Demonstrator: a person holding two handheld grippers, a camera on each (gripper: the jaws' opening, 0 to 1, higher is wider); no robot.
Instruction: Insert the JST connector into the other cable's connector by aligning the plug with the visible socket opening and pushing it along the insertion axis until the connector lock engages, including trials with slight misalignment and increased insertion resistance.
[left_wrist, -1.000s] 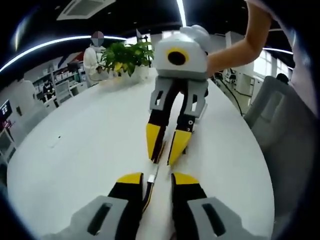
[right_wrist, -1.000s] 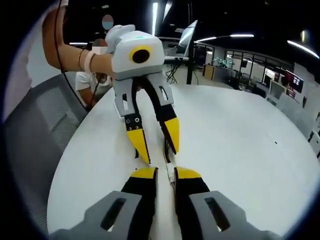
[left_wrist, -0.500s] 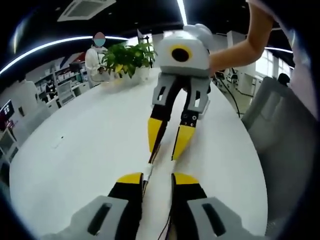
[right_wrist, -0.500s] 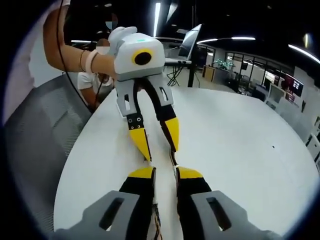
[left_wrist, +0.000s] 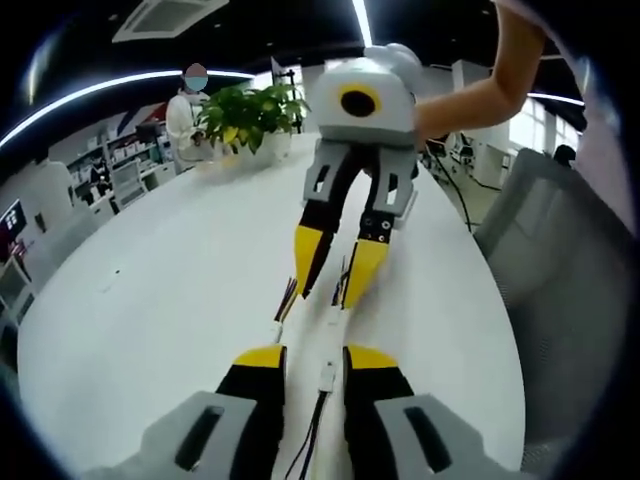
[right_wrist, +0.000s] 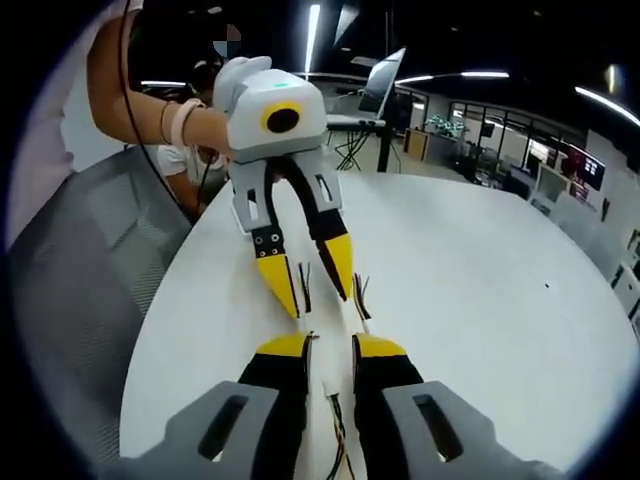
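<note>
Both connectors lie unmated on the white table (left_wrist: 170, 290). The left gripper (left_wrist: 316, 360) has its jaws apart, with a small white JST connector (left_wrist: 327, 375) lying in the gap and touching neither jaw, its thin wires trailing back toward the camera. The right gripper (left_wrist: 337, 265) faces it nose to nose, jaws likewise parted and clamped on nothing. Handling judgement: the housings are light, small, hard plastic that will skid on the smooth tabletop, and the wires are limp and give no push. Hold should therefore be taken on the housing flanks just behind the mating face, never on the leads, and the latch side should be left free. The crimps look fragile, so side load is a risk under misalignment. The left gripper view shows its connector clearly but shows the opposite cable as dark strands between the far jaws. The right gripper view supplies what is missing: the second connector (right_wrist: 333, 400), pale and small, sitting between that gripper's own jaws. Both views also show a further short lead (left_wrist: 283, 310) lying just beside the insertion line, outside either gripper. Socket orientation is too small to read.
</note>
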